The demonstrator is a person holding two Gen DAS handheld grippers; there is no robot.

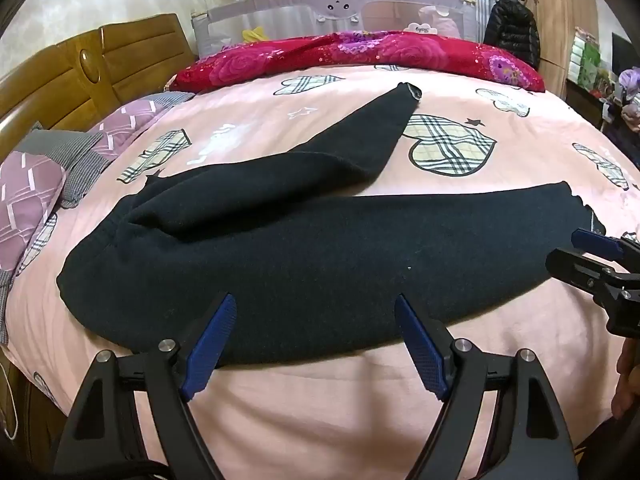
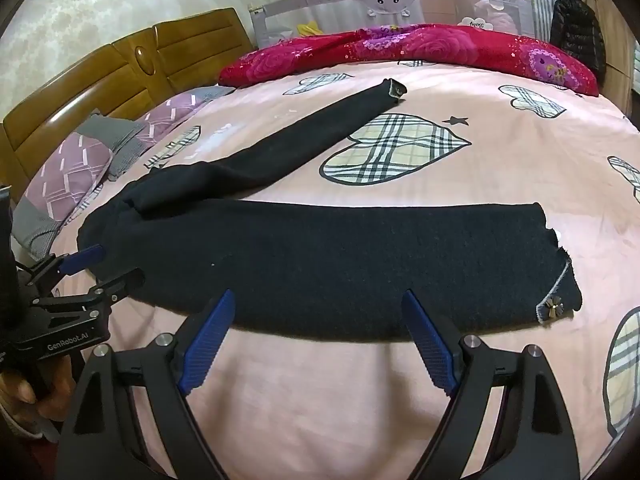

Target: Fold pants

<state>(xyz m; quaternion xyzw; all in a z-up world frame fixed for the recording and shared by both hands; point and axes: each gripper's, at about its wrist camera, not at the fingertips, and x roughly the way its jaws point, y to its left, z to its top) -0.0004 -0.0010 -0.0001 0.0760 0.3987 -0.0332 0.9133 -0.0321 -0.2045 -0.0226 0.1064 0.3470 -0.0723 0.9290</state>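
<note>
We hold the left gripper (image 1: 316, 308) and right gripper (image 2: 318, 304) with jaws apart, empty, near the black pants (image 1: 280, 248) spread on the pink bedsheet (image 1: 320, 392). 2 legs splayed; probably pinch far leg's cuff (image 2: 394, 88), lay it squarely over the near leg.

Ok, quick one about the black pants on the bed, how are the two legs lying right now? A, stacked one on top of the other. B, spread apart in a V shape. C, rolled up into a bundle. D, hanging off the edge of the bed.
B: the black pants lie flat on the pink bedsheet, one leg running across near the grippers, the other angling away toward the red floral quilt.
</note>
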